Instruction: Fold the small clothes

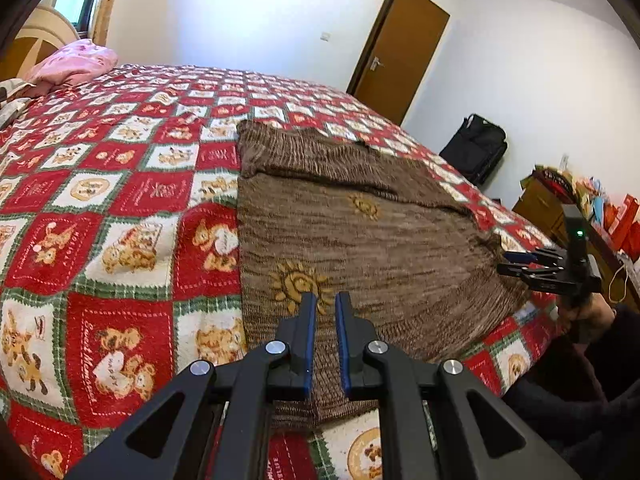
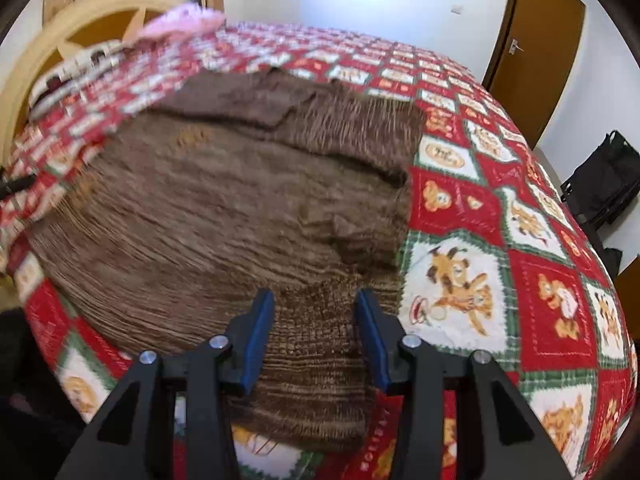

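Brown sweater (image 2: 224, 208) lies lengthwise up-frame, its near hem under both grippers.
Right gripper (image 2: 316, 304) gapes over the hem (nothing pinched); left gripper (image 1: 326, 304) nearly together, empty.

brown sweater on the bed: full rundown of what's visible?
The brown sweater is a ribbed, streaky brown-and-tan knit with yellow sun motifs. It lies mostly flat on the red, white and green teddy-bear bedspread, a sleeve folded across its upper part. The left gripper sits over its near hem, jaws nearly closed; no cloth shows between them. The right gripper stands open above the sweater's near right corner, gripping nothing.
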